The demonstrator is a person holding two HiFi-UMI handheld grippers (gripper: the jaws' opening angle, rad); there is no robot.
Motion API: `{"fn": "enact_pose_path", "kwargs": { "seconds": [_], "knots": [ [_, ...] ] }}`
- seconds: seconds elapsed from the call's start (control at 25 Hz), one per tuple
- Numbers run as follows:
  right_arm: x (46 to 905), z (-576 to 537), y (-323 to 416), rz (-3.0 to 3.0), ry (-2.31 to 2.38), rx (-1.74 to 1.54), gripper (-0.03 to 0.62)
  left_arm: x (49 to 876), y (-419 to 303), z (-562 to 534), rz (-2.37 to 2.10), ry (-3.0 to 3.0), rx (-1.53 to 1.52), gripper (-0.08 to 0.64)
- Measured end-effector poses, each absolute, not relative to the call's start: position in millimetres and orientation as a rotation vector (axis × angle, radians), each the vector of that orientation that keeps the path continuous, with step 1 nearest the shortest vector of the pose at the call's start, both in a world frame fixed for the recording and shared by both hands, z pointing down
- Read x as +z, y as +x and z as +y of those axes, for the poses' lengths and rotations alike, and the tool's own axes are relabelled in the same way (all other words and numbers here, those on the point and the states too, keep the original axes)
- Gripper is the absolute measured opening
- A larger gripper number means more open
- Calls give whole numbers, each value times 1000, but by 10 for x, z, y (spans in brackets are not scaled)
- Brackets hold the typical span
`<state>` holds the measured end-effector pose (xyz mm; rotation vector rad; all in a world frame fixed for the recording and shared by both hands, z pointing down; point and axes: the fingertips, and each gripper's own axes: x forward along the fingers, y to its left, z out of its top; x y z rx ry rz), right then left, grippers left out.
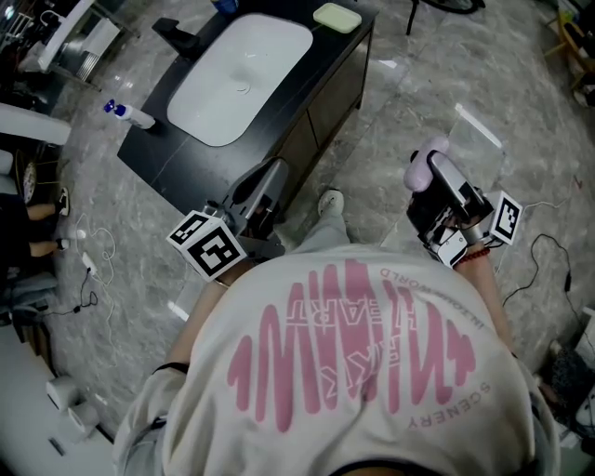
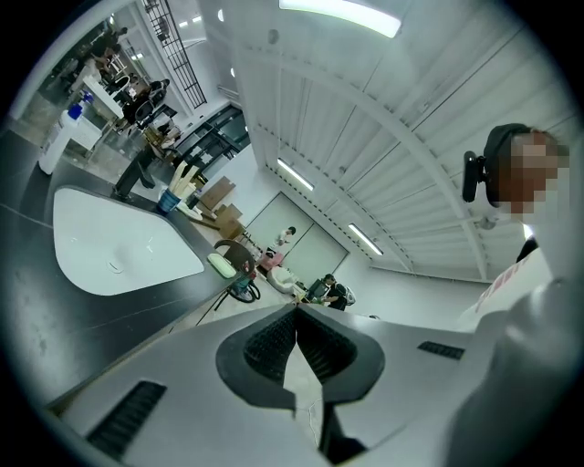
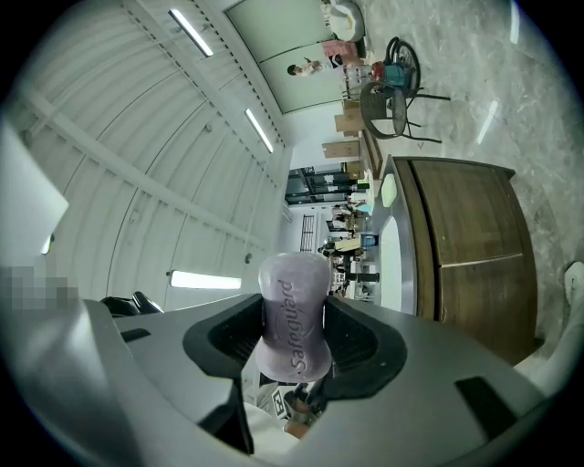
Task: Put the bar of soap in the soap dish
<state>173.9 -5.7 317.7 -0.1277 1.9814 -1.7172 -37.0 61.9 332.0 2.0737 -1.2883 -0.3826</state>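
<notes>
Your right gripper (image 3: 292, 345) pinches the soap (image 3: 294, 296), well apart from the soap dish (image 1: 337, 17). Your left gripper (image 2: 297, 319) is pressed together, empty. Placing remains.

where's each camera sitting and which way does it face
Head view: on the head, facing down at sink, floor; shirt, left tongs and right tongs show.
Left gripper view: on left tongs, along shut jaws; sink at left, shirt at right.
Right gripper view: on right tongs, along jaws gripping soap, toward cabinet.
Shared: all show the dish.
</notes>
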Motion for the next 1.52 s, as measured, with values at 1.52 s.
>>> {"fn": "enact_pose_path", "kwargs": {
  "seconds": [1.52],
  "knots": [
    [3260,-2123,865,1939,-304,-1708,212,3407,-1452,-1692,-1196,2074,-357,9]
  ]
}}
